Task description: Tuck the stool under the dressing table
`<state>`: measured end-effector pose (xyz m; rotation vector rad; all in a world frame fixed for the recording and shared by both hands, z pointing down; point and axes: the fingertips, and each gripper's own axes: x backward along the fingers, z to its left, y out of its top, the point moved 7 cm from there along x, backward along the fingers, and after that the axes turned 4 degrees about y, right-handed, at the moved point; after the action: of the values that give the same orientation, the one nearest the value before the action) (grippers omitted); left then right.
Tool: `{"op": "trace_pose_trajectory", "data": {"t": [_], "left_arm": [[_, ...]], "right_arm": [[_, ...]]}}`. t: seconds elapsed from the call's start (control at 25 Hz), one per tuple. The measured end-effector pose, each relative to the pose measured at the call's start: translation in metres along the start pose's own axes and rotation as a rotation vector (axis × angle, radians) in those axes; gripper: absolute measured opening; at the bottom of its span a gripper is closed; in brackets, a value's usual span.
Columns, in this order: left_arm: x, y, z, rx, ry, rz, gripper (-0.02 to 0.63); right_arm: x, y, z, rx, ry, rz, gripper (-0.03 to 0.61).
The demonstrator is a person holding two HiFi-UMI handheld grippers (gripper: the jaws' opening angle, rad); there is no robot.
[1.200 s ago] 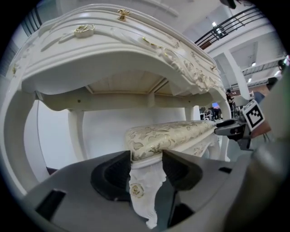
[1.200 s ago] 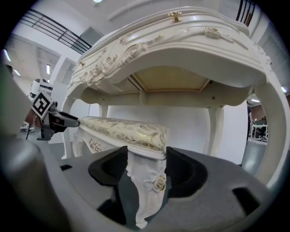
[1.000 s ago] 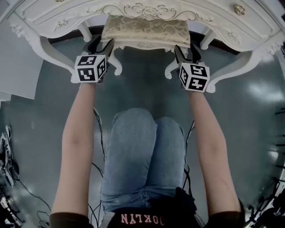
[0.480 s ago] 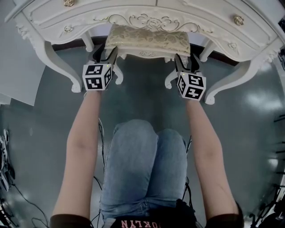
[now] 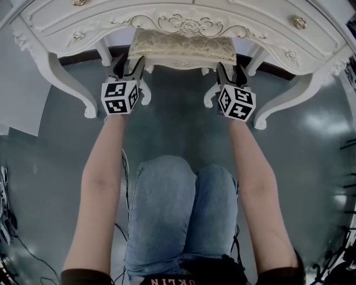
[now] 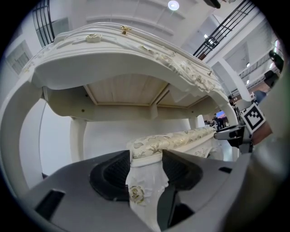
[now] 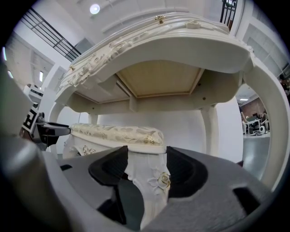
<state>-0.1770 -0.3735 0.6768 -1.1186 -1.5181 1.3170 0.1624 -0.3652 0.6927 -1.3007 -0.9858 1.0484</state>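
The stool (image 5: pixel 181 43), cream with a gold-patterned cushion, stands partly under the white carved dressing table (image 5: pixel 189 14). My left gripper (image 5: pixel 129 62) is shut on the stool's front left leg (image 6: pixel 145 186), whose carved top with a gold rose sits between the pads. My right gripper (image 5: pixel 232 71) is shut on the front right leg (image 7: pixel 152 181) in the same way. In each gripper view the cushion (image 6: pixel 176 138) (image 7: pixel 115 133) runs across under the tabletop (image 6: pixel 113 54) (image 7: pixel 172 50). The stool's back legs are hidden.
The table's curved front legs (image 5: pixel 72 89) (image 5: pixel 283 103) flank the stool on both sides. A person's knees in jeans (image 5: pixel 183 206) are just behind the grippers. Cables (image 5: pixel 8 222) lie on the grey floor at the left, near a white panel (image 5: pixel 16 83).
Less of the stool's cushion shows in front of the table's edge than a second ago. Both grippers keep their hold on the legs.
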Motion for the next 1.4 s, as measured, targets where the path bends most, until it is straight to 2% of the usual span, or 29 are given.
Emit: {"op": "trace_pose_trajectory", "data": {"t": [0.24,0.28,0.4,0.56,0.72,0.8,0.88,0.96,1.0,1.04,1.08,1.4], "left_arm": [[0.000,0.002,0.003,-0.006,0.012,0.028,0.213],[0.002,0.003,0.005,0.009,0.025,0.027,0.213],[0.013,0.004,0.010,0.076,0.053,0.010,0.213],[0.023,0.012,0.005,0.040,0.026,-0.013,0.213],[0.035,0.013,-0.004,0.048,-0.004,-0.009,0.213],[0.040,0.012,-0.012,0.036,-0.041,0.011,0.212],[0.047,0.012,-0.019,0.040,-0.067,0.009,0.210],[0.057,0.014,-0.022,0.061,-0.067,0.005,0.189],[0.063,0.015,-0.023,0.068,-0.058,0.008,0.150],[0.069,0.016,-0.024,0.073,-0.046,0.012,0.074],[0.075,0.017,-0.025,0.075,-0.038,0.017,0.025],[0.087,0.031,-0.029,0.082,-0.044,0.017,0.006]], "right_arm": [[-0.001,0.005,0.004,0.069,0.006,0.026,0.243],[0.000,0.007,0.007,0.090,0.020,0.024,0.275],[0.007,0.009,0.014,0.126,0.062,0.013,0.295],[0.018,0.011,0.014,0.127,0.060,-0.002,0.295],[0.036,0.012,0.016,0.125,0.087,-0.010,0.295],[0.046,0.014,0.016,0.124,0.095,-0.018,0.263],[0.054,0.016,0.017,0.131,0.096,-0.017,0.175],[0.062,0.019,0.020,0.143,0.103,-0.013,0.059],[0.066,0.021,0.023,0.150,0.116,-0.013,0.024],[0.070,0.022,0.027,0.159,0.134,-0.013,0.001],[0.074,0.023,0.032,0.171,0.152,-0.012,0.000],[0.080,0.038,0.049,0.153,0.200,-0.010,-0.001]]}}
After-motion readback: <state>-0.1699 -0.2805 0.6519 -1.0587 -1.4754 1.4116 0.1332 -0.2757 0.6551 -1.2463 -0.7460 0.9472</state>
